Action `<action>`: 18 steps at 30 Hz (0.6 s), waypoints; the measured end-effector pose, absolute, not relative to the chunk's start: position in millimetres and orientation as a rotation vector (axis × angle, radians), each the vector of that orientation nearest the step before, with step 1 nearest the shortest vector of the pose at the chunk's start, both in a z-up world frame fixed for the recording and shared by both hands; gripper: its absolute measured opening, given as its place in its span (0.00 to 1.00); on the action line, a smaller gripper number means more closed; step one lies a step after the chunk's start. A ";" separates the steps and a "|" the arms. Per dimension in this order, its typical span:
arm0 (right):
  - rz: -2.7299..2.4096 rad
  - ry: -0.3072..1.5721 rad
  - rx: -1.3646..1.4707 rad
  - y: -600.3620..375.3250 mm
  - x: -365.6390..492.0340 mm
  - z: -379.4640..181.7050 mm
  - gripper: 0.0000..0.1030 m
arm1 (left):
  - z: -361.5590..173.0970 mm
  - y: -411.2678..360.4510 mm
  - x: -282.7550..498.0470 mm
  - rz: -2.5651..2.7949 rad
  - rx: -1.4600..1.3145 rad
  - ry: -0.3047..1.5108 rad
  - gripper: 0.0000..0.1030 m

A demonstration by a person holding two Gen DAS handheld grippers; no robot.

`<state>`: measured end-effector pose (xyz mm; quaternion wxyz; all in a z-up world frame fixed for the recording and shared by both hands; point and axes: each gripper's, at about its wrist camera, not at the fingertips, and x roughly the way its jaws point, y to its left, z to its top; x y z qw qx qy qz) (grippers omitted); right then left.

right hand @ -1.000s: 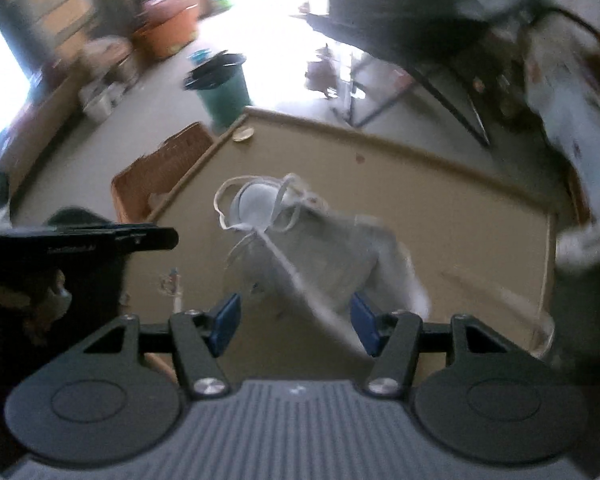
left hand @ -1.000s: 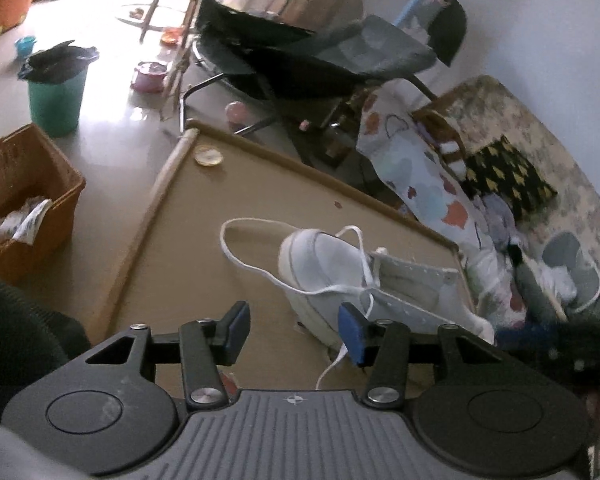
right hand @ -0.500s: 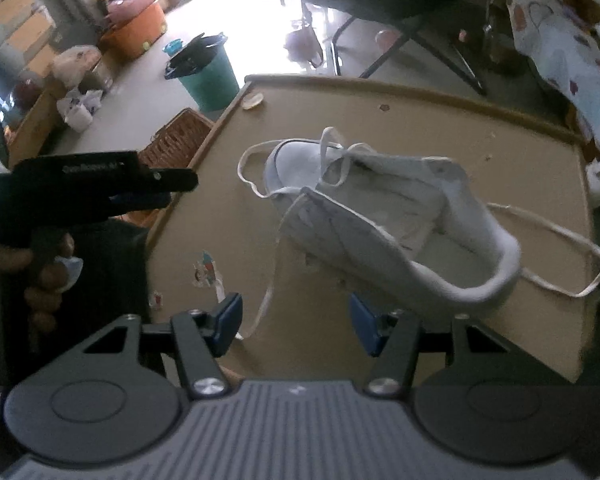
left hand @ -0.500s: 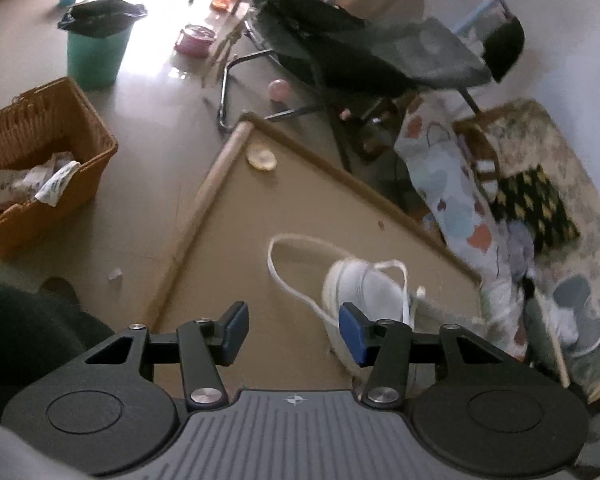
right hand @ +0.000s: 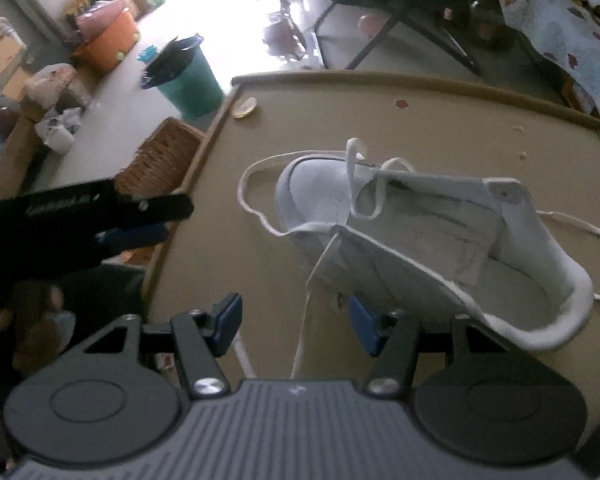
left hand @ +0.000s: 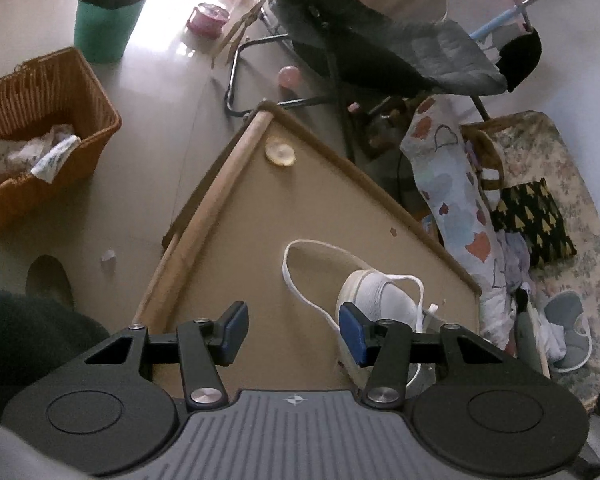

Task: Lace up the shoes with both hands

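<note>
Lying unlaced — white shoe (right hand: 400,232)

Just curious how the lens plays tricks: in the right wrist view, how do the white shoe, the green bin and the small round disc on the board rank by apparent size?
1. White shoe, largest, though nearest.
2. Green bin.
3. Round disc, smallest.

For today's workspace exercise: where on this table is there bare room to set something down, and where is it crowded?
Free: the tabletop between the white shoe and the far rim, and the strip by the left rim. Crowded: around the shoe's toe, where the lace loops.
</note>
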<state>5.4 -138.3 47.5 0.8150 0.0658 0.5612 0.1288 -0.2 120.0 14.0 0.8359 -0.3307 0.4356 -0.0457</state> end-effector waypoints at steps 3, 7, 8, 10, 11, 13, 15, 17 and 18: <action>0.258 1.212 0.172 -137.7 13.9 39.1 0.58 | 7.8 118.2 1.7 -0.107 -0.702 0.934 0.51; 0.266 1.236 0.224 -137.0 20.2 29.4 0.52 | 2.0 115.1 2.7 -0.120 -0.694 0.938 0.51; 0.267 1.239 0.234 -136.9 21.3 27.4 0.51 | 1.0 114.5 2.7 -0.124 -0.694 0.938 0.51; 0.266 1.244 0.270 -138.3 23.1 23.6 0.41 | -0.9 113.3 2.7 -0.128 -0.691 0.939 0.51; 0.266 1.244 0.287 -139.6 24.0 21.9 0.40 | -1.3 112.4 2.8 -0.129 -0.690 0.939 0.51; 0.267 1.254 0.324 -142.8 26.6 18.0 0.35 | -2.3 113.4 2.5 -0.129 -0.691 0.942 0.51; 0.267 1.266 0.384 -147.6 29.1 13.7 0.34 | -3.3 114.8 2.1 -0.130 -0.693 0.943 0.51; 0.269 1.273 0.417 -151.2 31.5 10.0 0.29 | -4.5 117.3 2.1 -0.132 -0.695 0.943 0.51; 0.271 1.278 0.428 -152.8 32.6 7.8 0.24 | -6.1 120.9 2.5 -0.136 -0.694 0.944 0.51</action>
